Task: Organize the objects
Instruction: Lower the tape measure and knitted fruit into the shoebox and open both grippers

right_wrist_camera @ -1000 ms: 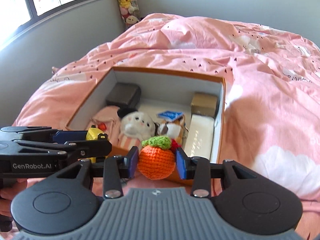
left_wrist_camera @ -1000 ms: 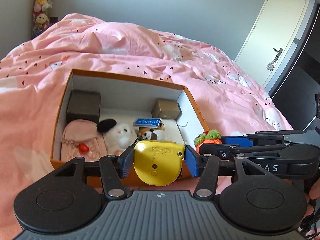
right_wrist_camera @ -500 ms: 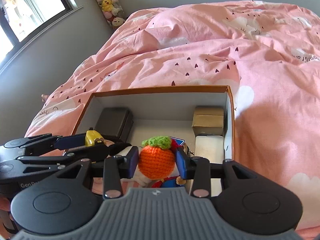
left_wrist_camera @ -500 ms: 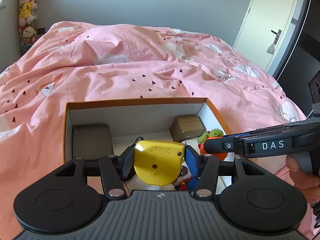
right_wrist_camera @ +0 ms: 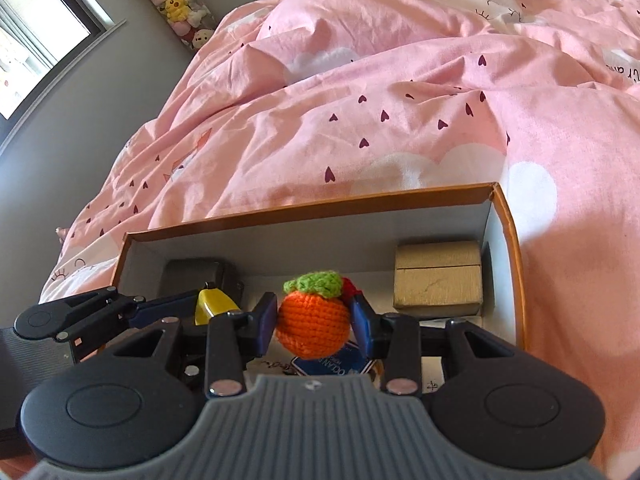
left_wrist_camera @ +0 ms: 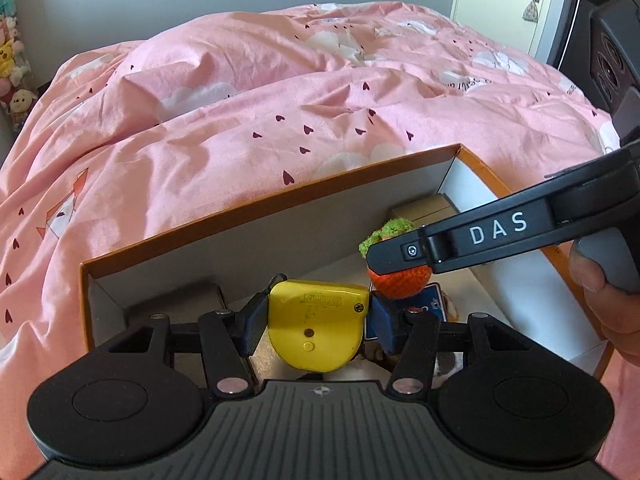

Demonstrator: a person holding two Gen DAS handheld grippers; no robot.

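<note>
My left gripper (left_wrist_camera: 316, 320) is shut on a yellow plastic tape measure (left_wrist_camera: 316, 326), held over the inside of an orange-edged cardboard box (left_wrist_camera: 260, 204) on the bed. My right gripper (right_wrist_camera: 314, 322) is shut on a crocheted orange fruit (right_wrist_camera: 312, 330) with a green top, also over the box. Each gripper shows in the other's view: the right one (left_wrist_camera: 400, 264) reaches in from the right with the fruit (left_wrist_camera: 400, 280), and the left one (right_wrist_camera: 188, 304) comes in from the left with the tape measure (right_wrist_camera: 210, 306). A hand (left_wrist_camera: 612, 308) grips the right tool.
Inside the box lie a dark case (right_wrist_camera: 196, 276) at the far left, a tan box (right_wrist_camera: 438, 276) at the far right, a blue card (right_wrist_camera: 332, 362) and a white slab (left_wrist_camera: 520, 292). A pink duvet (right_wrist_camera: 400, 100) surrounds the box. Plush toys (right_wrist_camera: 180, 4) stand by the wall, a door (left_wrist_camera: 500, 0) behind.
Both grippers have moved forward and down from in front of the box to over its inside, rolling as they went. Each keeps its hold on its object.
</note>
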